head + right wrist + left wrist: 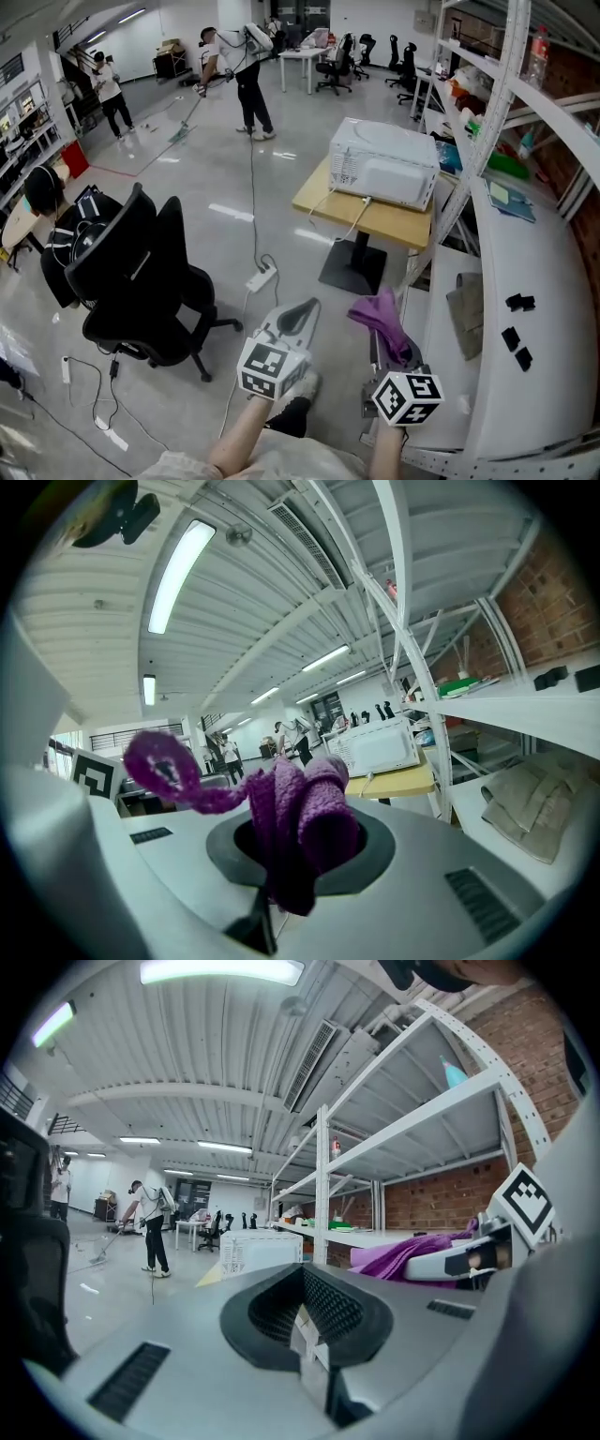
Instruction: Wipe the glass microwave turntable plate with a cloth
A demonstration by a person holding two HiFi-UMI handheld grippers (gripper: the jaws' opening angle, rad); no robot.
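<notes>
My right gripper (pixel 388 349) is shut on a purple cloth (pixel 382 318), held up in the air. In the right gripper view the cloth (pixel 302 829) bunches out between the jaws of that gripper (pixel 281 860), and one loop curls off to the left. Beside it my left gripper (pixel 298 318) is shut with nothing in it, and its jaws meet in the left gripper view (pixel 310 1324). Ahead, a white microwave (pixel 384 174) stands on a yellow table (pixel 375 218) with its back towards me. It also shows small in both gripper views (pixel 259 1251) (pixel 377 747). No glass plate is in view.
A black office chair (pixel 141 272) stands at the left. A power strip (pixel 261 277) with its cable lies on the floor. White shelving (pixel 534 272) runs along the right with small black parts (pixel 518 302) and a folded grey cloth (pixel 466 302). A person (pixel 246 75) mops far off.
</notes>
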